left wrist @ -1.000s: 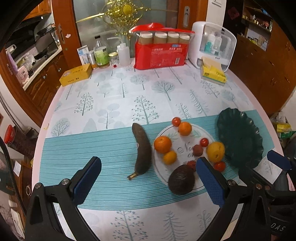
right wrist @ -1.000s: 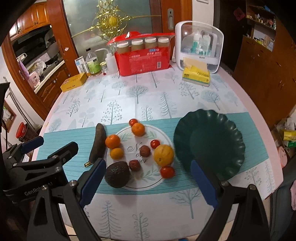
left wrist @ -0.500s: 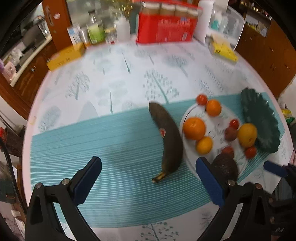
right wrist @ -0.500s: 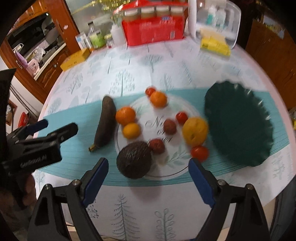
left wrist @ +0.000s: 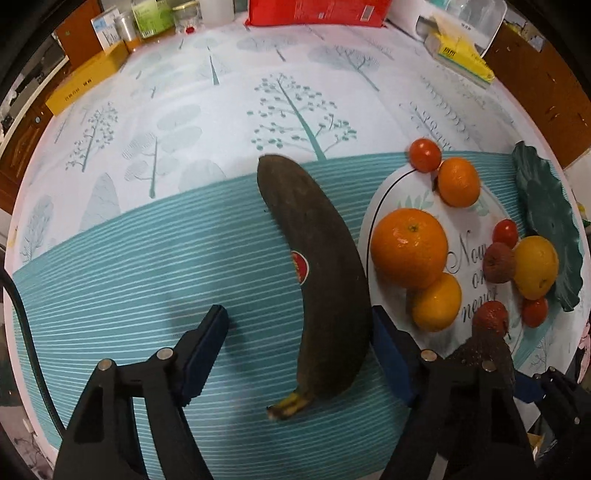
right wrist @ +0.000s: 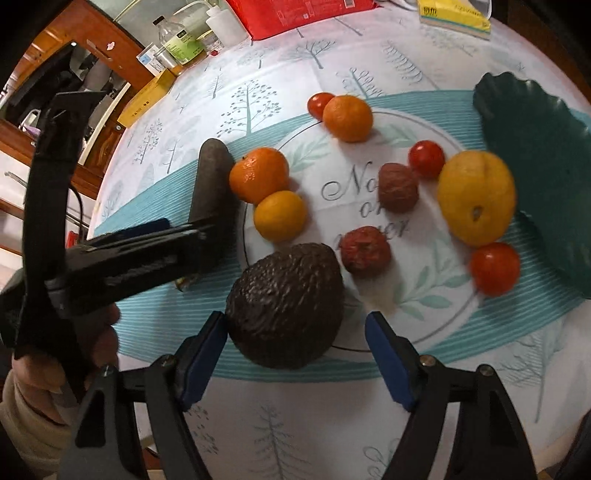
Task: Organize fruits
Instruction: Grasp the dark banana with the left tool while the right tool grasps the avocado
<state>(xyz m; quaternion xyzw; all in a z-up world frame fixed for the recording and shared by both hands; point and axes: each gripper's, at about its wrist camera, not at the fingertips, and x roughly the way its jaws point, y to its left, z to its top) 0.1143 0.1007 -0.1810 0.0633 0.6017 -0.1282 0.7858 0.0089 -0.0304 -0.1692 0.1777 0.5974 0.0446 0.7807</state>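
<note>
A dark, overripe banana (left wrist: 321, 266) lies on the teal cloth band, left of a white printed plate (right wrist: 332, 170). My left gripper (left wrist: 297, 350) straddles its stem end with the jaws closing. The right pad is at the peel and the left pad stands apart from it. A dark avocado (right wrist: 288, 310) sits on the plate's near rim between the closing jaws of my right gripper (right wrist: 295, 358). Its left pad is against the skin and a gap remains at the right pad. Several oranges (right wrist: 258, 175), small tomatoes (right wrist: 495, 267) and a yellow fruit (right wrist: 476, 197) share the plate. A dark green wavy plate (right wrist: 546, 155) lies to the right with nothing on it.
Along the far table edge stand a red package (left wrist: 317, 11), a yellow box (left wrist: 85, 83), bottles (right wrist: 177, 40) and a yellow tissue pack (left wrist: 461, 55). A person's hand (right wrist: 44, 398) holds the left gripper at the lower left of the right wrist view. Wooden cabinets surround the round table.
Both grippers have come down close to the table and tipped steeply downward. Their jaws have narrowed. The left now straddles the banana and the right the avocado.
</note>
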